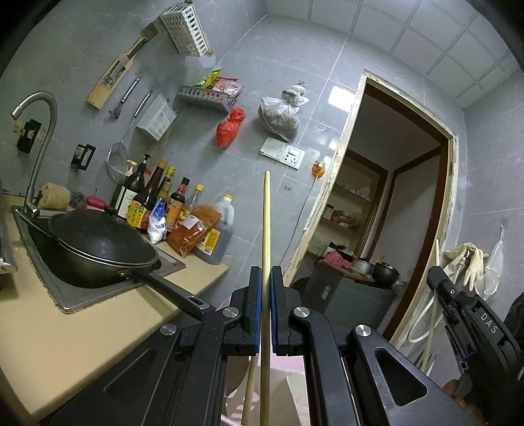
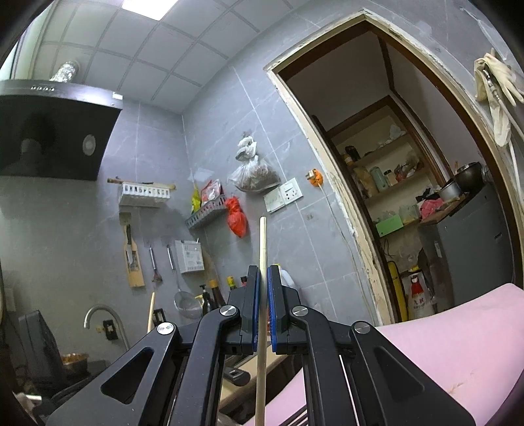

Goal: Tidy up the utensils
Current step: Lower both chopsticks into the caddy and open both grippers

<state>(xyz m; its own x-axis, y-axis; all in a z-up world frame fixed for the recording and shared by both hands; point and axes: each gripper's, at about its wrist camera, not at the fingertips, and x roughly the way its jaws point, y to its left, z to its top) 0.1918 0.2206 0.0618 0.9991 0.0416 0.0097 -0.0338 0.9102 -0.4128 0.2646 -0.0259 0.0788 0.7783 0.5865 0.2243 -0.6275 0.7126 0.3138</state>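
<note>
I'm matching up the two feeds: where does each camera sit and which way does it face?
Left wrist: behind the left gripper, shut on a chopstick, facing wok, bottles, doorway; right gripper at right.
Right wrist: behind the right gripper, shut on a chopstick, tilted up towards hood, doorway.
Shared: doorway, red bag.

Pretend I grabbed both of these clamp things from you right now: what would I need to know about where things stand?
Left gripper: shut on one wooden chopstick, which stands upright between the pads.
Right gripper: shut on a second chopstick, also upright.
Nearby: a black wok sits in the sink; a white slotted holder hangs on the wall above.
Done: both chopsticks are picked up.
Left: neither is put away yet. Probably bring them together and set them into a holder; I cannot tell which one is meant.
</note>
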